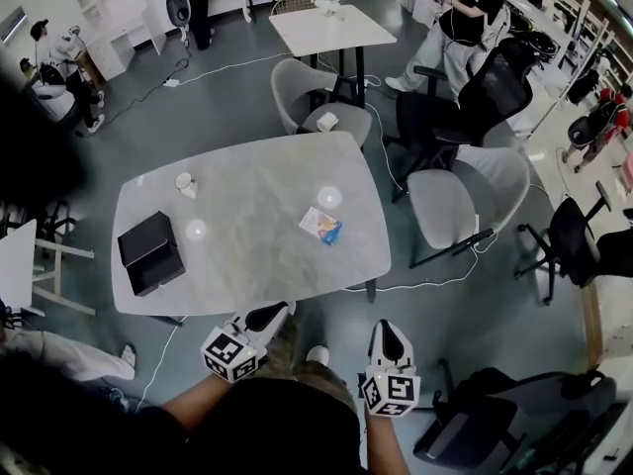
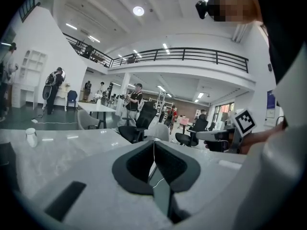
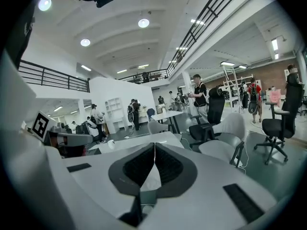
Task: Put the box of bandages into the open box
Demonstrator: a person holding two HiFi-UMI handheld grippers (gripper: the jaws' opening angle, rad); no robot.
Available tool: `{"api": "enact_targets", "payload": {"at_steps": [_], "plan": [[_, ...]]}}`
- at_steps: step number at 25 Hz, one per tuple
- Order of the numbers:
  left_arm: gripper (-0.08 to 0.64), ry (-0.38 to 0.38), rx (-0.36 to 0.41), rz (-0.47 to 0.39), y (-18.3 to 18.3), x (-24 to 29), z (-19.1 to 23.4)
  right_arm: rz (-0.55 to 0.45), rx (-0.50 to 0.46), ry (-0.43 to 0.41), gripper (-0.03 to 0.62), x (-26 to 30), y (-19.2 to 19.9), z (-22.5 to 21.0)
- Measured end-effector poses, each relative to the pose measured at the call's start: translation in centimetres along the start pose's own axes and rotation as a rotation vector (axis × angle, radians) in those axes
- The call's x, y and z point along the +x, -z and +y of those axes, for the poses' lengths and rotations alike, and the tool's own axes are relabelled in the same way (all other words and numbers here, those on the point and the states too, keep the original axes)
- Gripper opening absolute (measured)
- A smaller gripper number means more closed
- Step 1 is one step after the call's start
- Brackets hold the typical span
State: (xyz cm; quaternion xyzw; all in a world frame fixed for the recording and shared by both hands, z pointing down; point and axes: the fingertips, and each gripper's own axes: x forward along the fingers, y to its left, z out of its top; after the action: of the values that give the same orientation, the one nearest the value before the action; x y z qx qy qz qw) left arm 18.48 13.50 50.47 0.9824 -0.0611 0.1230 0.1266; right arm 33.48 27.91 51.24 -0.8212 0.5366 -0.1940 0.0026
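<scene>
Grey surface (image 1: pixel 257 186) in the head view carries the bandage box (image 1: pixel 320 226) right of centre, well apart from the black open box (image 1: pixel 150 252) at its left. The left claw (image 1: pixel 269 317) and right claw (image 1: pixel 387 336) hang off its near edge.

Left gripper view: the left claw (image 2: pixel 153 143) is pressed together, empty.

Right gripper view: the right claw (image 3: pixel 154 146) is pressed together, empty.

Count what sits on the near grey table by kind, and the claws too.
Black open box: 1
Box of bandages: 1
Small white cup: 1
Claws, both shut and empty, left claw and right claw: 2
Total: 5
</scene>
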Motion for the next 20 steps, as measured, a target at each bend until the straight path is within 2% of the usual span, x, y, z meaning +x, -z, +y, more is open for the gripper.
{"api": "enact_targets", "payload": {"at_steps": [5, 11, 14, 17, 20], "plan": [[0.017, -0.009, 0.009, 0.038, 0.6, 2.2, 1.6, 0.01, 0.005, -0.003, 0.012, 1.3, -0.1, -0.1], [0.017, 0.004, 0.021, 0.102, 1.7, 6.4, 6.2, 0.026, 0.0, 0.021, 0.012, 4.4, -0.7, -0.8], [0.018, 0.054, 0.052, 0.157, 2.0, 9.3, 8.9, 0.045, 0.009, 0.042, 0.012, 6.9, -1.5, -1.2], [0.018, 0.121, 0.047, 0.224, 2.7, 12.0, 11.7, 0.056, 0.011, 0.046, 0.012, 9.9, -2.6, -1.2], [0.018, 0.149, 0.058, 0.281, 3.7, 14.2, 14.3, 0.07, 0.004, 0.039, 0.012, 13.3, -3.2, -1.1]]}}
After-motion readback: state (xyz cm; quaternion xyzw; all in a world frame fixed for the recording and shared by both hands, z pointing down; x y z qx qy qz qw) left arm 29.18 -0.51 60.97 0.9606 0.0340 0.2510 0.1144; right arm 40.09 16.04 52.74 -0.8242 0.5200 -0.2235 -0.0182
